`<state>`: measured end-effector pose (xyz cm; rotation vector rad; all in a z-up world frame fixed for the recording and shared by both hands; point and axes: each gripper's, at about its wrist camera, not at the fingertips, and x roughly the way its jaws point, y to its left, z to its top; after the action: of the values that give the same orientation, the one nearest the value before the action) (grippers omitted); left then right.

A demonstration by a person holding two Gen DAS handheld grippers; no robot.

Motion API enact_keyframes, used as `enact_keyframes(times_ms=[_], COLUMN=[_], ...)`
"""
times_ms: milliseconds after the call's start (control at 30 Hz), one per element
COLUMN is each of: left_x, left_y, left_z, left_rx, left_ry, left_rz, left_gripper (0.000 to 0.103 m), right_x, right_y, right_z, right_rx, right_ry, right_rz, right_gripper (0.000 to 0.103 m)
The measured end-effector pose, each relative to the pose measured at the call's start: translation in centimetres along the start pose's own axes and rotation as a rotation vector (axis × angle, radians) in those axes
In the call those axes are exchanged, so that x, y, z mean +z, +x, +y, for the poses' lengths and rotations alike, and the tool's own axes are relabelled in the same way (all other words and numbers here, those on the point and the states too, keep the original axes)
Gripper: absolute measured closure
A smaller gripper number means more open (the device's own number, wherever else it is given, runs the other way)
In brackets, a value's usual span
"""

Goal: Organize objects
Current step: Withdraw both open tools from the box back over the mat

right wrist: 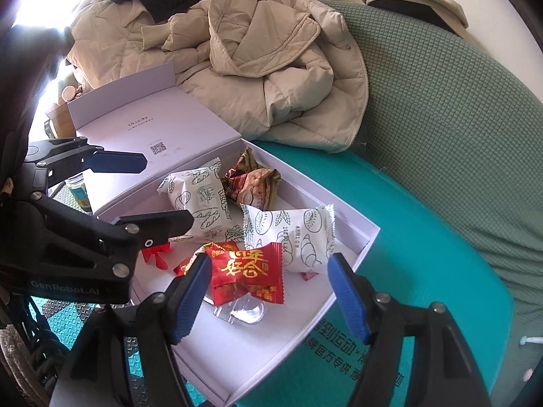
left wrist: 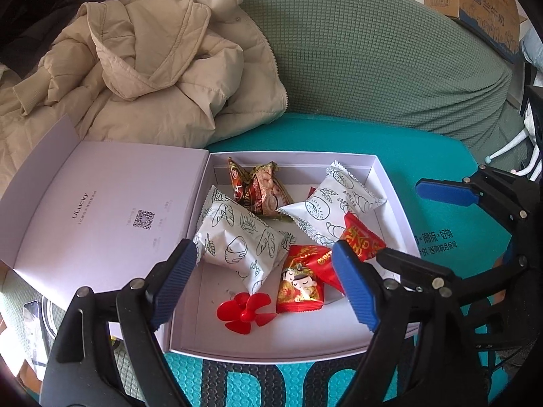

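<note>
A white open box lies on a teal mat, its lid folded out to the left. Inside lie two white snack packs with line drawings, a brown snack pack, red candy packs, a red propeller and a clear plastic piece. My left gripper is open and empty over the box's near side. My right gripper is open and empty above the red candy pack.
A beige padded jacket is heaped behind the box on a green sofa. A cardboard carton stands at the back right. A small jar stands left of the box.
</note>
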<state>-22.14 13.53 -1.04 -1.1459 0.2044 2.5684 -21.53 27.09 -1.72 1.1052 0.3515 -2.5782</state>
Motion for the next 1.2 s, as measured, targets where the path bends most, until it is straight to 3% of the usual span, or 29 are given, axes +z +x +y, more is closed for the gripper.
enact_keyframes(times_ms=[167, 633, 733, 967, 1200], left_x=[-0.3, -0.5, -0.7, -1.8, -4.0], left_y=[-2.4, -10.5, -12.3, -15.7, -17.6], left_z=[0.2, 0.6, 0.5, 0.1, -0.1], left_rx=[0.019, 0.049, 0.050, 0.073, 0.103], left_ry=[-0.012, -0.061, -0.072, -0.074, -0.081], left_rz=[-0.024, -0.110, -0.125, -0.141, -0.125], left_gripper=[0.016, 0.013, 0.013, 0.013, 0.013], right_x=[0.0, 0.6, 0.5, 0.0, -1.2], right_y=[-1.8, -8.1, -9.8, -13.8, -15.7], right_z=[0.1, 0.5, 0.8, 2.5, 3.9], right_rx=[-0.029, -0.069, -0.076, -0.118, -0.129], right_ry=[0.018, 0.146, 0.165, 0.150, 0.176], right_rz=[-0.019, -0.040, -0.054, -0.104, -0.084], right_gripper=[0.027, 0.024, 0.019, 0.013, 0.013])
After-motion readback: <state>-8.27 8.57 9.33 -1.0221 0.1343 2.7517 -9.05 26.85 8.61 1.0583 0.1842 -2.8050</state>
